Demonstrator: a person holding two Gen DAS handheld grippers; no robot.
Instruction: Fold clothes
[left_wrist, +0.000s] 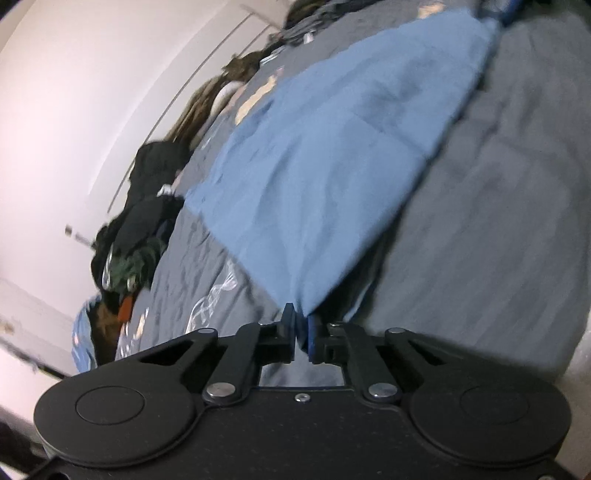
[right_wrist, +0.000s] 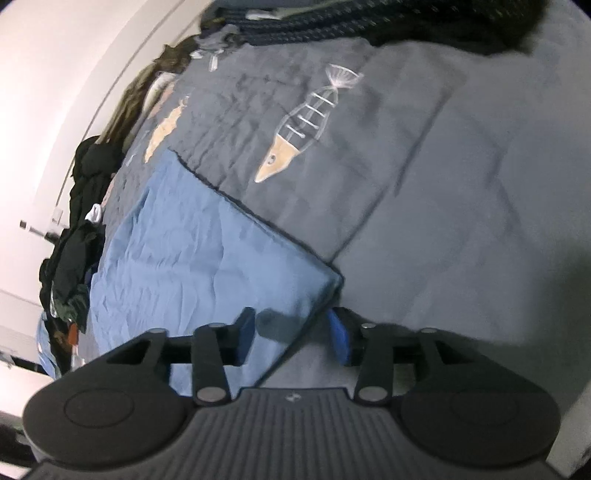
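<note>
Blue garment (left_wrist: 325, 155) lay spread on the bed (left_wrist: 498, 206), beside the fish print (right_wrist: 295, 133). My left gripper (left_wrist: 300, 325) had its fingers pinched on one corner to tension it; right gripper (right_wrist: 291, 332) gaped wide, straddling the near corner, holding nothing.

Both fisheye views look forward from just behind their own fingers, tilted and close over the grey bed (left_wrist: 498, 192). They share the blue garment (left_wrist: 332, 166), the dark clothes pile (right_wrist: 74, 251) along the far-left wall, and the fish-print bedspread (right_wrist: 295, 129).
</note>
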